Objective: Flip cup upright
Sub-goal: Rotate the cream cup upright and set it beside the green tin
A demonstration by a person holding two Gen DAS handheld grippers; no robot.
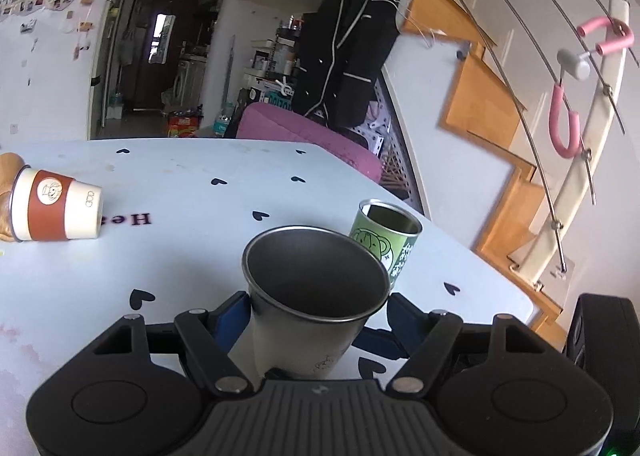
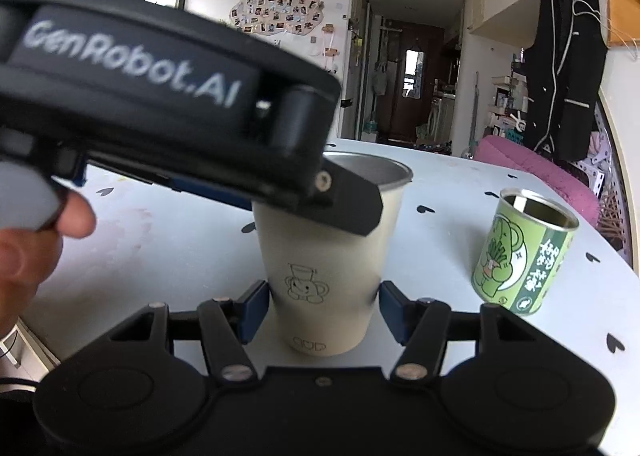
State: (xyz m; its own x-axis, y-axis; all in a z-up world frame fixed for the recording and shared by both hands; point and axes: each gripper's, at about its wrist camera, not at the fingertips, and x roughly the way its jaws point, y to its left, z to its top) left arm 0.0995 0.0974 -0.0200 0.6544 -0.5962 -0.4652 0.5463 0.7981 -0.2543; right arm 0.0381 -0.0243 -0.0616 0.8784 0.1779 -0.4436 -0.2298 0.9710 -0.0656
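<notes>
A steel cup [image 1: 316,288] with a small bear drawing stands upright on the pale table [image 1: 180,192], mouth up. My left gripper [image 1: 318,316] has its blue pads against both sides of the cup near the rim and is shut on it. In the right wrist view the same cup [image 2: 320,280] stands between my right gripper's [image 2: 322,310] blue fingers [image 2: 252,310], which sit just beside its lower wall with narrow gaps, open. The left gripper's body [image 2: 160,104] crosses over the cup's top there.
A green tin can [image 1: 386,238] stands open-topped right of the cup, also in the right wrist view [image 2: 524,252]. A white paper cup with a brown sleeve [image 1: 56,210] lies on its side at the table's left. The table's right edge [image 1: 500,276] is near.
</notes>
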